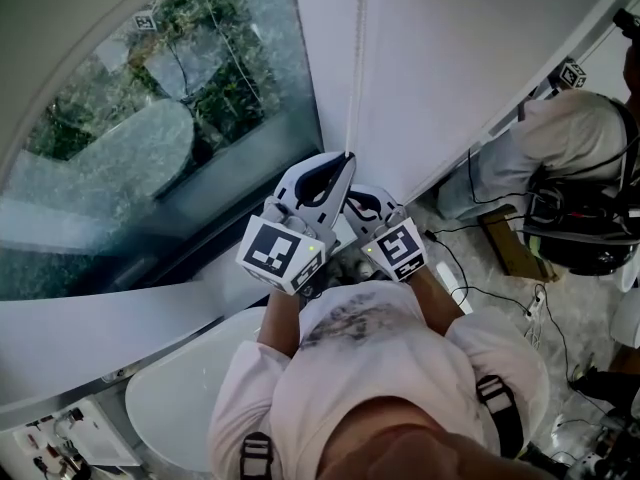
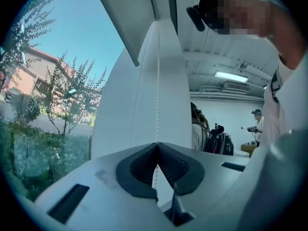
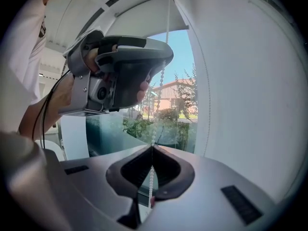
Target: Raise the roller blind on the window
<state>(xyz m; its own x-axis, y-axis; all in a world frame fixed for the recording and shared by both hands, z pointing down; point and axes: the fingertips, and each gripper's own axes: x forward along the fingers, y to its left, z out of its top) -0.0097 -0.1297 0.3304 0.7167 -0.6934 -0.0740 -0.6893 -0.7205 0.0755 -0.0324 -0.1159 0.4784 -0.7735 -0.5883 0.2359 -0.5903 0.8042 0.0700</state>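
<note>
In the head view we hold both claws close together on the chain, which hangs at the edge of the blind, beside the window. The left claw sits higher and the right claw just below it. The blind reaches far down, so we judge the raise barely begun.

In the left gripper view the left claw is closed on the chain. Only this view shows the chain running straight and taut above the grip.

In the right gripper view the right claw is likewise closed on the chain, with beads showing below its tips. Only here do we see the left claw from beneath, apparently on the same strand, with the blind to the right. Next we should pull down steadily. Then one claw must let go and retake higher while the other holds.
</note>
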